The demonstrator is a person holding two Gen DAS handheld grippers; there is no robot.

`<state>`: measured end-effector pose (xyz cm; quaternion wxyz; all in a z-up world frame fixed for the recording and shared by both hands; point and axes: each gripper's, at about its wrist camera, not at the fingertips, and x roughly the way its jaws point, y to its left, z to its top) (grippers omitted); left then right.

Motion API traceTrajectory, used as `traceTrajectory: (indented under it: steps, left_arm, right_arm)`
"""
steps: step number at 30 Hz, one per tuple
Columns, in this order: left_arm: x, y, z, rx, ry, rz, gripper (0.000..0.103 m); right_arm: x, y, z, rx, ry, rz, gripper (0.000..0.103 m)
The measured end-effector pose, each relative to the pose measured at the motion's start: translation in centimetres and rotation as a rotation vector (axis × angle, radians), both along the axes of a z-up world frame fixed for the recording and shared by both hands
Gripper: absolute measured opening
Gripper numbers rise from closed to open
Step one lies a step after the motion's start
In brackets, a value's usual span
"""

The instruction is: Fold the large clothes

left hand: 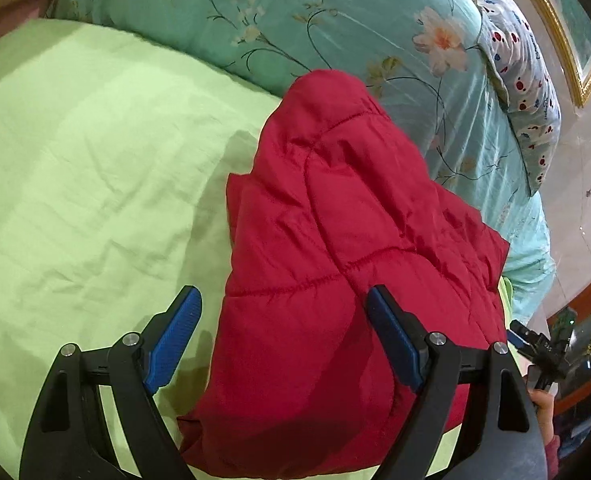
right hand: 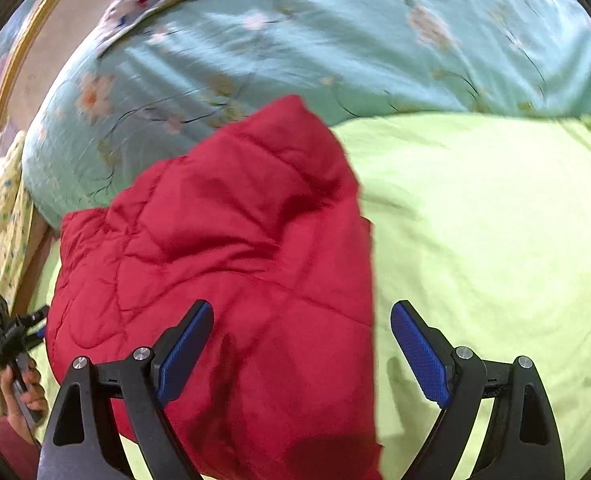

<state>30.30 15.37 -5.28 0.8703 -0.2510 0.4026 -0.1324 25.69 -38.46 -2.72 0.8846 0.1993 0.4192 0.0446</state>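
Here, surface: we see a lime-green bedsheet (left hand: 75,168).
Jacket: a folded red quilted jacket (left hand: 335,240) lies on it, against a teal floral quilt (left hand: 295,12).
Tongs: our left gripper (left hand: 283,340) and right gripper (right hand: 301,354) gape wide, empty.
Room: a gilt picture frame (left hand: 567,40).

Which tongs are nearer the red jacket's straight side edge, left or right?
Neither clearly. The left tongs and the right tongs both stand open, each straddling a side edge of the red jacket on the green sheet, gripping nothing.

Green-sheeted bed (left hand: 75,152), red jacket (left hand: 335,240), floral quilt (left hand: 295,12)
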Motion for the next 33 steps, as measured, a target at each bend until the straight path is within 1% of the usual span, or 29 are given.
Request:
traceTrajectory:
  steps: [2,3,5,8,10,14,16,17,18,20,21,22,23,25,26,28,30,33]
  left_arm:
    - [0.3,0.1,-0.6,-0.030,0.013,-0.009,0.087]
    - [0.4,0.1,-0.9,-0.032,0.006,-0.018,0.087]
    - [0.7,0.5,-1.5,-0.086,0.030,-0.019,0.089]
    - [1.1,0.6,-2.1,-0.140,0.054,-0.027,0.090]
    - [1.1,0.4,-2.2,-0.146,0.060,-0.035,0.090]
    - [1.3,-0.2,-2.2,-0.164,0.060,-0.064,0.090]
    - [1.5,-0.9,-2.2,-0.173,0.057,-0.087,0.090]
    - [1.5,-1.5,-2.1,-0.162,0.051,-0.099,0.090]
    - [1.5,-1.8,-1.9,-0.145,0.044,-0.101,0.089]
    - [1.5,-2.2,-1.6,-0.135,0.031,-0.110,0.077]
    - [1.4,-2.1,-1.5,-0.141,0.027,-0.113,0.074]
    - [1.3,-2.0,-1.4,-0.149,0.023,-0.117,0.069]
    - [1.3,-1.9,-1.2,-0.156,0.018,-0.121,0.063]
    - [0.9,-1.8,-0.9,-0.164,0.005,-0.129,0.056]
    - [0.7,-1.7,-0.7,-0.165,0.000,-0.131,0.053]
    - [0.2,-1.6,-0.2,-0.166,-0.009,-0.130,0.049]
    - [-0.5,-1.6,0.4,-0.167,-0.021,-0.132,0.047]
    - [-2.1,-1.1,1.2,-0.174,-0.037,-0.132,0.045]
  right_arm:
    - [0.1,-0.9,-1.1,0.052,0.018,-0.005,0.092]
    - [0.2,-1.4,-1.8,0.091,0.034,-0.005,0.092]
    - [0.4,-1.7,-3.1,0.151,0.062,0.006,0.092]
    - [1.1,-1.8,-5.0,0.239,0.100,0.018,0.092]
    - [1.5,-1.7,-5.9,0.288,0.108,0.020,0.094]
    - [2.0,-1.0,-6.4,0.337,0.106,0.020,0.094]
    - [2.3,-0.5,-6.8,0.363,0.112,0.029,0.092]
    - [2.5,-0.2,-6.9,0.373,0.112,0.036,0.090]
    - [2.6,0.1,-6.9,0.383,0.112,0.043,0.085]
    - [2.6,0.6,-6.7,0.364,0.109,0.044,0.082]
    - [2.7,0.7,-6.6,0.358,0.105,0.048,0.076]
    - [2.6,0.8,-6.4,0.348,0.100,0.054,0.070]
    - [2.5,0.8,-6.3,0.341,0.098,0.058,0.068]
    - [2.3,0.9,-5.7,0.336,0.089,0.063,0.056]
    - [2.1,0.9,-5.4,0.334,0.083,0.061,0.053]
    - [1.7,1.2,-4.7,0.321,0.063,0.056,0.043]
    - [1.2,1.6,-3.8,0.304,0.046,0.055,0.039]
    - [-0.4,1.8,-2.7,0.331,0.025,0.053,0.036]
